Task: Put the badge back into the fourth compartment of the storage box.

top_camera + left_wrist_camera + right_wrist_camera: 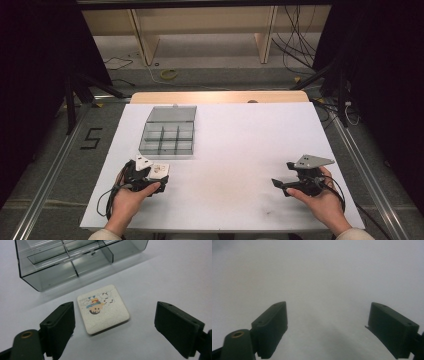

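The left claw (113, 327) is wide open and holds nothing. Its two black jaws stand far apart. Just in front of them, nearer the left jaw than the right one, a small square white tile with round corners and a little cartoon face on it (103, 308) lies flat on the white table top (175, 277). The tile touches neither jaw. Past the tile, farther from the claw, sits a see-through grey plastic box with little walls inside that make small rooms (67, 262). The box and the tile are near each other but do not touch.

From the high view, the left claw (150, 172) sits right by the tile (159, 171), and the box (167, 136) is just beyond them, with its lid standing up at the back, I think.

The right claw (327, 327) is wide open too, with nothing between its jaws. In front of it is bare white table, all blurry. From above, the right claw (282, 176) rests far off to the side of the tile and box.
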{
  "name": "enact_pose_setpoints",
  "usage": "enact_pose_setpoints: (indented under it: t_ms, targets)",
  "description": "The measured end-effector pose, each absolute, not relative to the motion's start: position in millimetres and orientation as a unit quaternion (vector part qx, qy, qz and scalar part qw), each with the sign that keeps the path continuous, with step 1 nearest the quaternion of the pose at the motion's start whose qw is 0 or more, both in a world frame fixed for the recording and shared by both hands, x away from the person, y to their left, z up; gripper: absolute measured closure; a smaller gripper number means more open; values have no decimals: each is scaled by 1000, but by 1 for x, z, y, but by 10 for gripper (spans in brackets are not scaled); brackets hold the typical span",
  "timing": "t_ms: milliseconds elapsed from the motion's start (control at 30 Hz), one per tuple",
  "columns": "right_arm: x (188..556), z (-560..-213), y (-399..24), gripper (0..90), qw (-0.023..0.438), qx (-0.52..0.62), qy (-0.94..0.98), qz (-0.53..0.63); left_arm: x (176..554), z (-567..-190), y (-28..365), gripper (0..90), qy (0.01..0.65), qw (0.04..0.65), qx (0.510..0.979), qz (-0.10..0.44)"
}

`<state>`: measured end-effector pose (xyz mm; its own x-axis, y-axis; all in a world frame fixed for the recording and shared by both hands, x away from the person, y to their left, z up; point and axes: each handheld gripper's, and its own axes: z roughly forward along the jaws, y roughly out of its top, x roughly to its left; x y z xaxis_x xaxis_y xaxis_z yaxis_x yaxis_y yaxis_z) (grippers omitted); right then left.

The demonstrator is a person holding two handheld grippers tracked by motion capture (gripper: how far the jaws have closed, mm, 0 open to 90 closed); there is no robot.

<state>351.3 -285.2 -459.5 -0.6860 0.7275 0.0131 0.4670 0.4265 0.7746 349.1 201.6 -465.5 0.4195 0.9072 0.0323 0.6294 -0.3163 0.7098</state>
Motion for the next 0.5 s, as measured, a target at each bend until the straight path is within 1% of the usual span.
enact_pose_setpoints:
  t_ms: [67,267,500]
  targets:
    - [349,-458,-285,182,166,358,827,400,350,-466,201,164,495,315,780,218]
    - [345,-453,-285,169,176,355,824,406,354,-466,197,163,497,311,780,219]
    - [347,-455,-284,165,171,358,824,405,365,-471,194,163,510,301,773,225]
